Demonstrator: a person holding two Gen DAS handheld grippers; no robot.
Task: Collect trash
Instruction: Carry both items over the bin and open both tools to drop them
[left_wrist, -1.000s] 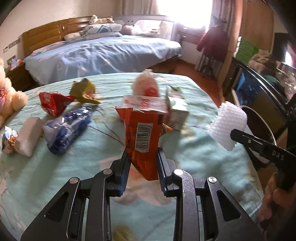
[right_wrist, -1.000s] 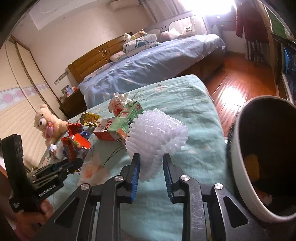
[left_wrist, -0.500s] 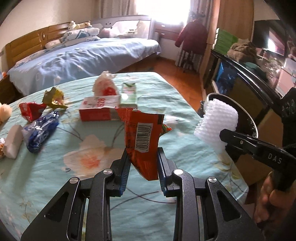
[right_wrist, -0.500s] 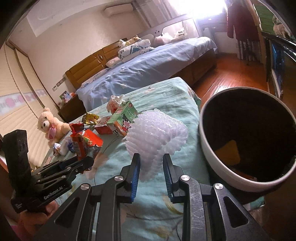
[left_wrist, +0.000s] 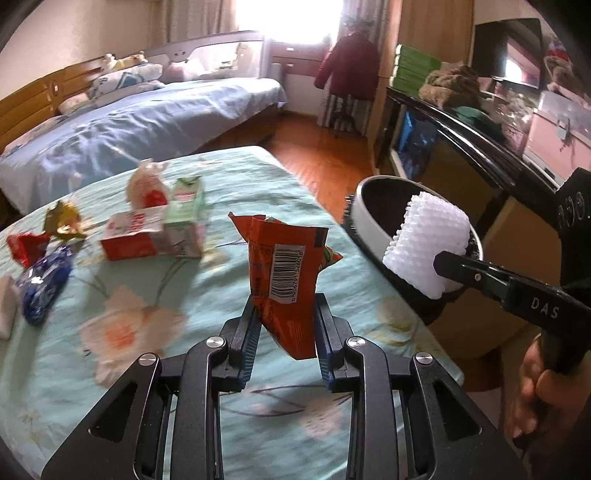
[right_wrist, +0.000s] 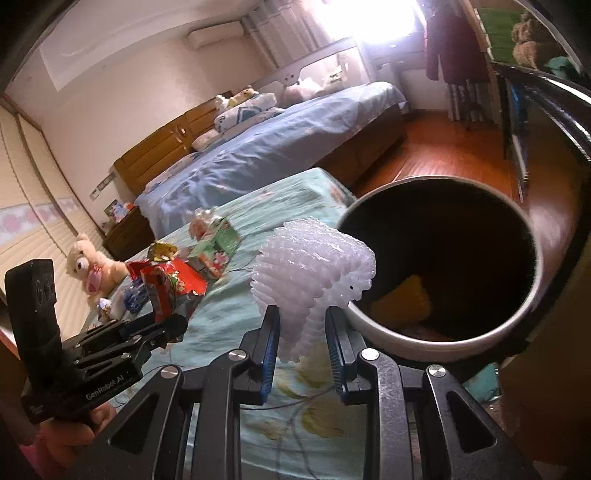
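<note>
1. Far left of the left gripper (left_wrist: 284, 332), on the flowered teal cloth (left_wrist: 122, 332) of the table, lie a blue wrapper (left_wrist: 44, 284), a red wrapper (left_wrist: 26, 245) and a crumpled yellow-green wrapper (left_wrist: 64, 218). They are blurred, so their print cannot be read.
2. Ahead and left of that gripper, a red-and-white carton (left_wrist: 135, 236) lies on its side, touching a green-and-white carton (left_wrist: 186, 218). A white bag with red print (left_wrist: 146, 186) sits just behind them.
3. The left gripper has its jaws clamped on the lower part of an orange snack wrapper (left_wrist: 284, 266). The wrapper stands upright between the blue pads, barcode facing the camera, lifted clear of the cloth.
4. To the right of the left gripper, past the table edge, stands the trash bin (left_wrist: 364, 221), white-walled and dark inside.
5. In the right wrist view the left gripper shows at the far left, held in a hand (right_wrist: 70, 435), with a teddy bear (right_wrist: 94, 267) beyond it.
6. The right gripper (right_wrist: 303, 343) pinches a white foam fruit net (right_wrist: 314, 266) between its pads. The net fans out above the fingers.
7. The net's far edge overlaps the bin's near rim (right_wrist: 417, 345) in this view. Whether it is over the opening or just short of it is hard to judge.
8. Inside the bin, ahead and right of the right gripper, lies a yellow scrap (right_wrist: 404, 302).
</note>
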